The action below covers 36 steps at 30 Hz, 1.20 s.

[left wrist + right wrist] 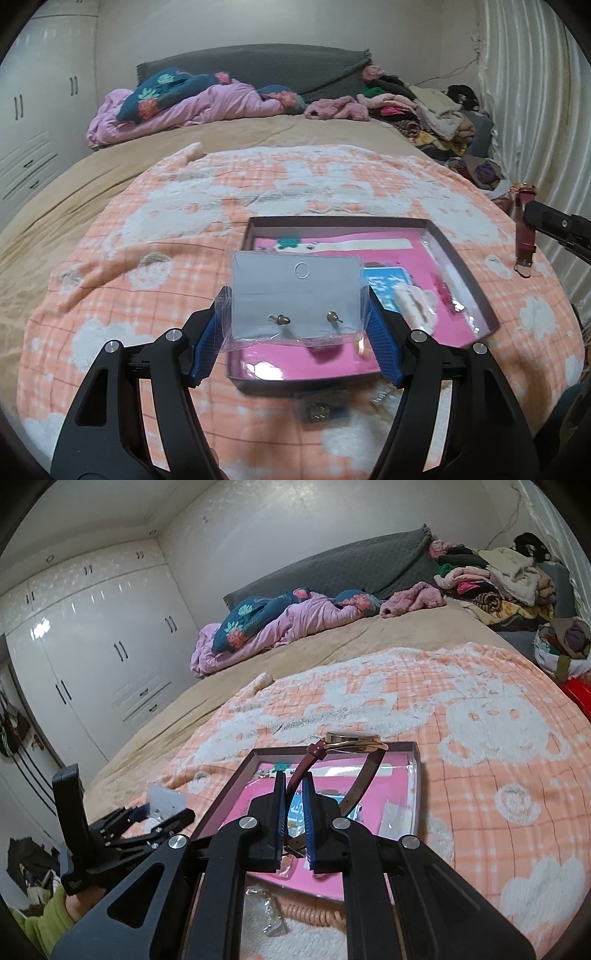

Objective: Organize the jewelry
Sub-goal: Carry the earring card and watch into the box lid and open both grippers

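My left gripper (295, 308) is shut on a clear bag with a grey earring card (295, 288); two small earrings are pinned to the card. It hangs over the near end of an open box with a pink lining (461, 266). In the right wrist view my right gripper (292, 779) is shut on the dark red strap of a gold-cased watch (352, 740), held above the same box (221, 794). The watch strap (524, 229) dangles at the right edge of the left wrist view. The left gripper (159, 812) shows at the lower left with the card.
The box lies on an orange and white blanket (147, 295) on a bed. It holds a blue card (384, 284) and other small packets. A clear packet (266, 912) and a peach coil tie (314, 912) lie before it. Clothes (424, 107) are piled far right.
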Motion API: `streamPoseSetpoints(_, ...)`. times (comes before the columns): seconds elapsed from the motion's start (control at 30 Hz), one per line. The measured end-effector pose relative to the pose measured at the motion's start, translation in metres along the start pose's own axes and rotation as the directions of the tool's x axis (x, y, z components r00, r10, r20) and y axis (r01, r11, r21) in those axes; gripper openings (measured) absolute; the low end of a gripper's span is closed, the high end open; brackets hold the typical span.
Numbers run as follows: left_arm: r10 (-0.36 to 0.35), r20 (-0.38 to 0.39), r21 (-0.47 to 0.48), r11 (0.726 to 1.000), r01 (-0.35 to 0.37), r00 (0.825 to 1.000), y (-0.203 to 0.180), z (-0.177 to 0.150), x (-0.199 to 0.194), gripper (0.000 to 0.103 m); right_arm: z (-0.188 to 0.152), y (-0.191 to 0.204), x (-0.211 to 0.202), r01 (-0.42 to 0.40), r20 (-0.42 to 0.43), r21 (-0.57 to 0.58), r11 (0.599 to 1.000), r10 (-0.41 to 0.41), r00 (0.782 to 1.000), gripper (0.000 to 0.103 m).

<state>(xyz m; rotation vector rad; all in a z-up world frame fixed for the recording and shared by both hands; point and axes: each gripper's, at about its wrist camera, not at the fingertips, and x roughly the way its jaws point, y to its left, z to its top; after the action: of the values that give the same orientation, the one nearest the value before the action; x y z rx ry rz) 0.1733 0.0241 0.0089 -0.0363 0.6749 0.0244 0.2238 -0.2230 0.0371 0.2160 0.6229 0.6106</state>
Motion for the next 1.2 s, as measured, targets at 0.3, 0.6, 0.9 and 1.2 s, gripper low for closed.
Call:
streamPoseSetpoints(0.3, 0.060, -0.049, -0.033, 0.998, -0.062, 0.997, 0.021, -0.005, 0.026, 0.061, -0.009, -0.014, 0.026, -0.024, -0.036, 0.046, 0.999, 0.025, 0.999, 0.009)
streamPoseSetpoints(0.6, 0.072, -0.110, -0.020, 0.997, -0.075, 0.991, 0.016, -0.021, 0.052, 0.061, -0.026, -0.023, 0.045, 0.008, -0.095, 0.039, 0.999, -0.005, 0.995, 0.009)
streamPoseSetpoints(0.9, 0.073, -0.125, -0.007, 0.997, -0.074, 0.990, 0.012, -0.031, 0.059, 0.061, -0.041, -0.021, 0.069, 0.053, -0.152, -0.002, 0.999, -0.053, 0.987, 0.009)
streamPoseSetpoints(1.2, 0.067, -0.114, 0.001, 0.998, -0.067, 0.991, 0.008, -0.032, 0.060, 0.061, -0.047, -0.025, 0.080, 0.077, -0.175, -0.003, 0.997, -0.076, 0.982, 0.009)
